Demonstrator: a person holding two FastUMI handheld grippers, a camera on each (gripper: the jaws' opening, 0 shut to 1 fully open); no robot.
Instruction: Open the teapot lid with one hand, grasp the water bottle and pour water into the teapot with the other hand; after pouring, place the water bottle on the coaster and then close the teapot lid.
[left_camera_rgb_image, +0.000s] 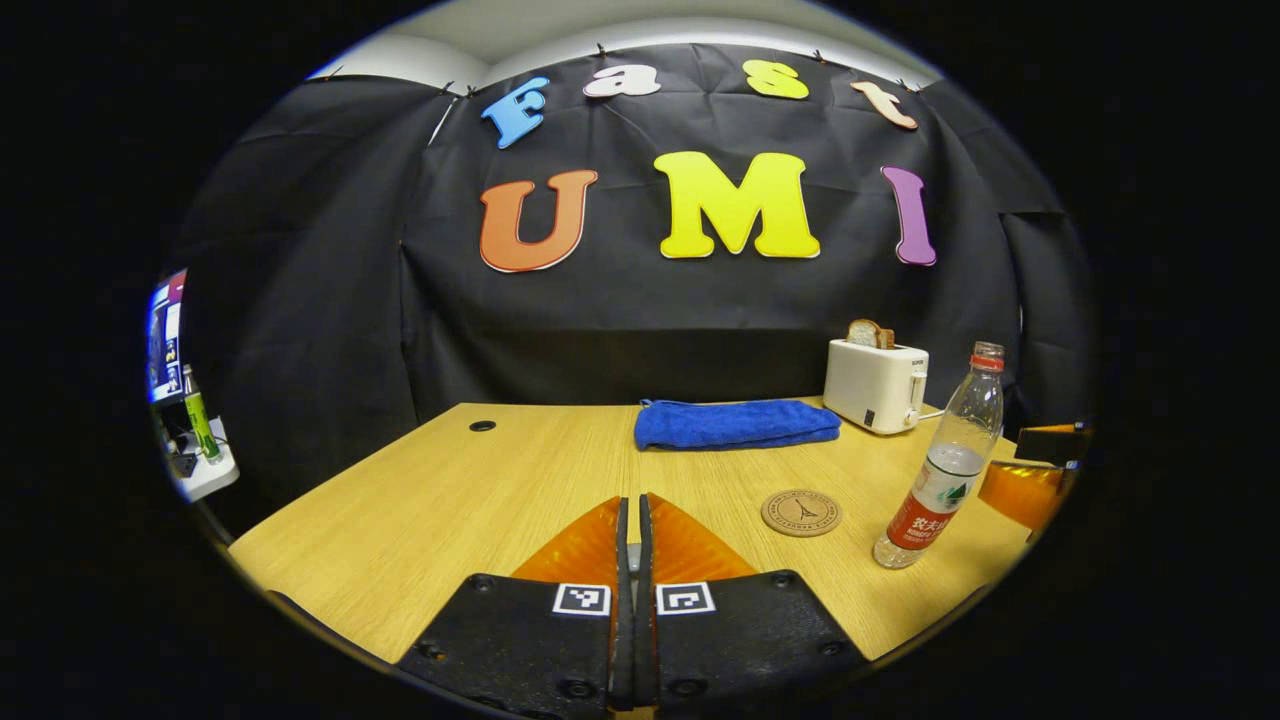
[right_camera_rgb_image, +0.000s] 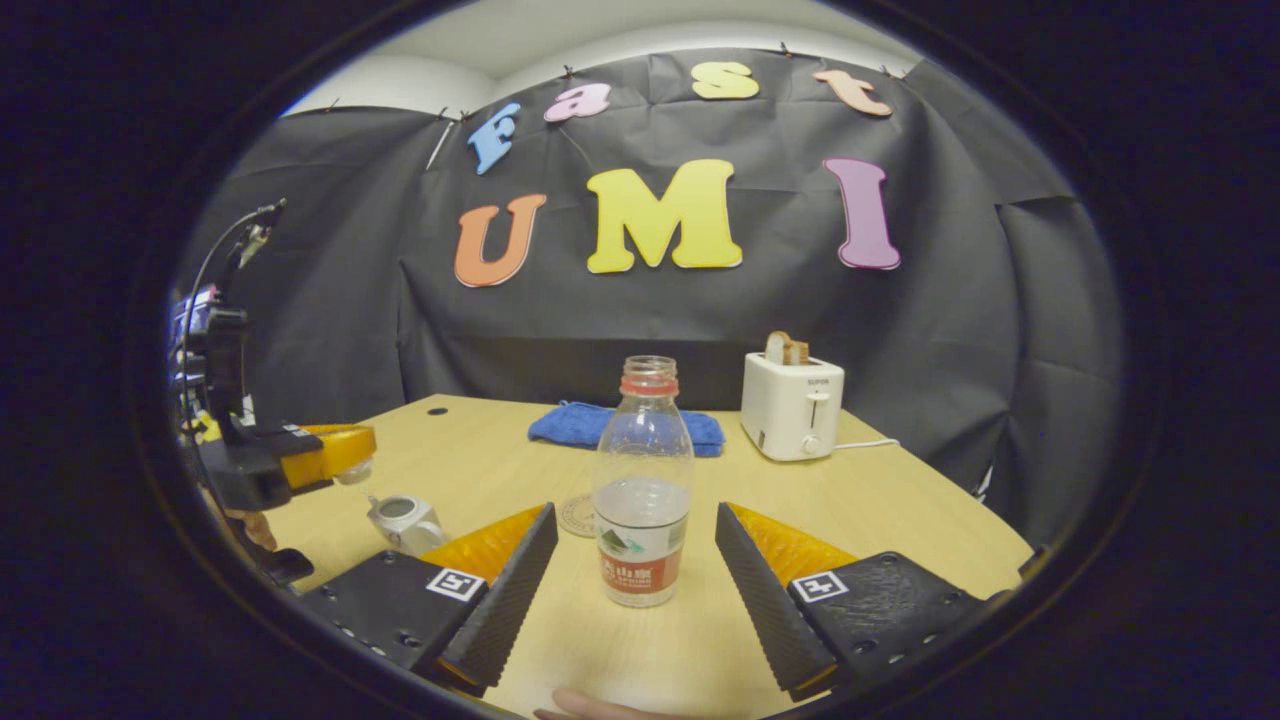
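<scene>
- Water bottle is standing upright on the table, long axis vertical, uncapped mouth pointing straight up, roughly a third full.
- In the right gripper view it is sitting dead centre, between the right gripper fingers, which are spread wide and not touching it on either side.
- Step in hand, as I read it: lining up the bottle grasp, pour not yet started.
- Coaster is lying flat just left of the bottle, partly hidden behind it in the right gripper view.
- Teapot is sitting near-left of the bottle, top looking open; the left gripper is hanging just above it with something small and pale at its tip, likely the lid, can't confirm.
- Left gripper's fingers are sitting together, gap nearly nil in the left gripper view.
- Next move calls for easing forward slightly, closing on the bottle mid-body, lifting, then tipping the mouth left toward the teapot.
- Blue towel and toaster are sitting far, well clear.
</scene>
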